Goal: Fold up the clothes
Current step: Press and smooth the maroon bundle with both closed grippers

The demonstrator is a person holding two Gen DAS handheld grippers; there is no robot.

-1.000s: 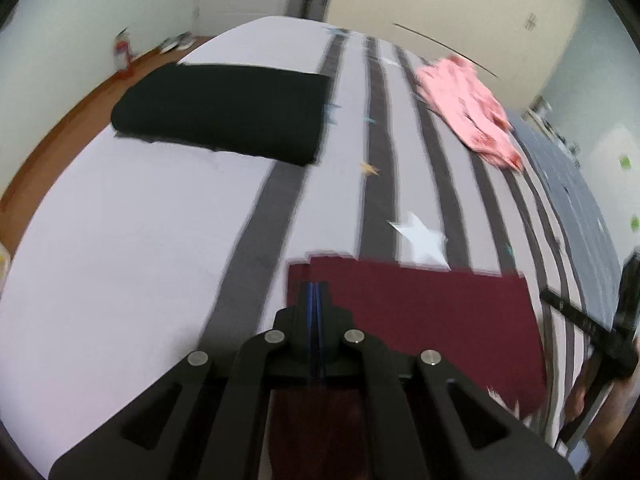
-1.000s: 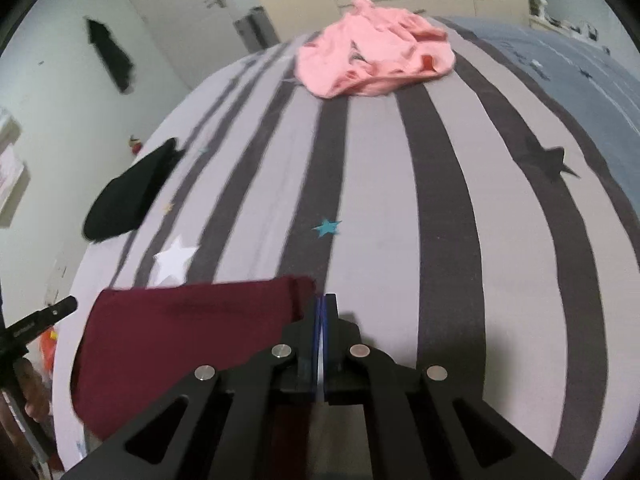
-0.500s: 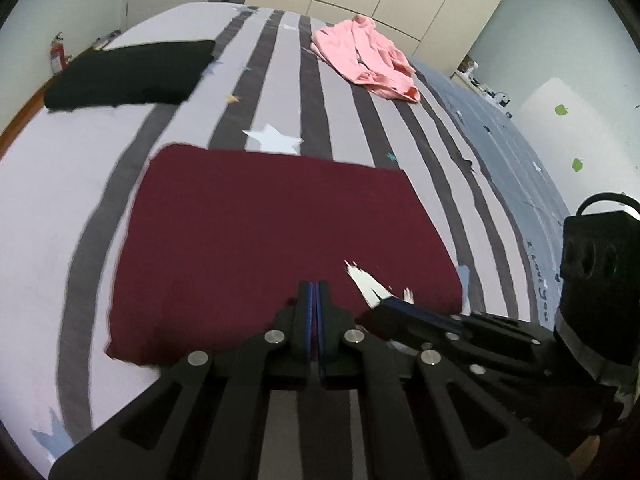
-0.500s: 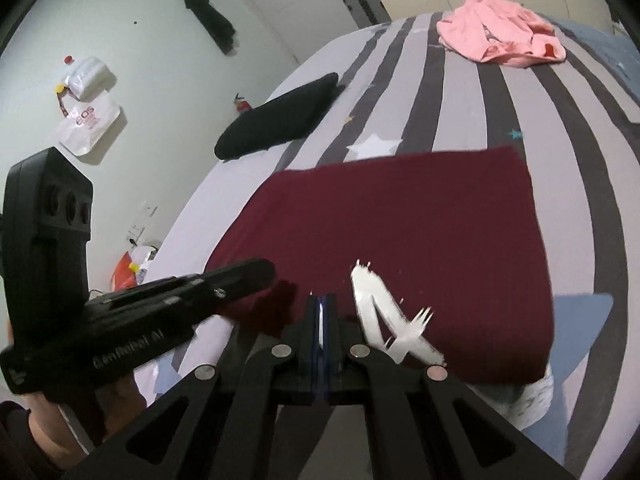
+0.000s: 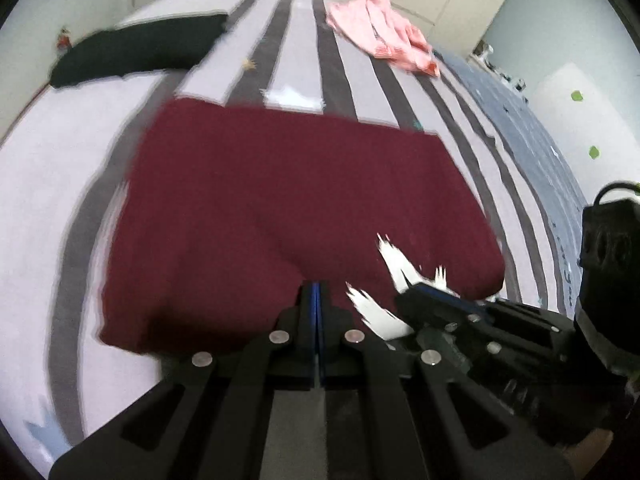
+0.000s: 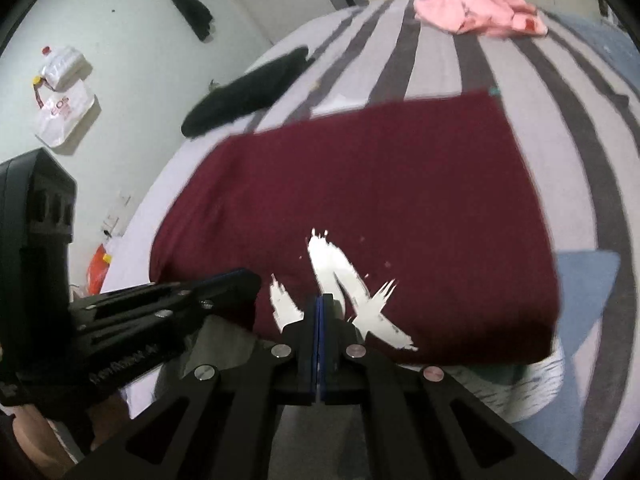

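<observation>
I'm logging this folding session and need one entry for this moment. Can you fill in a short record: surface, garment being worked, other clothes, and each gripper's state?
surface: striped bed cover with stars
garment being worked: maroon shirt with white print, lying folded and flat
other clothes: black garment folded at the far left; pink garment crumpled at the far end
left gripper: shut, at the shirt's near edge
right gripper: shut, at the near edge over the print

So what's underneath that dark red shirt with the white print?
The maroon shirt lies on the striped bedspread, whose grey and pale stripes show all around it, plus a blue star at its right edge. Whatever pattern sits directly beneath the shirt is covered.
</observation>
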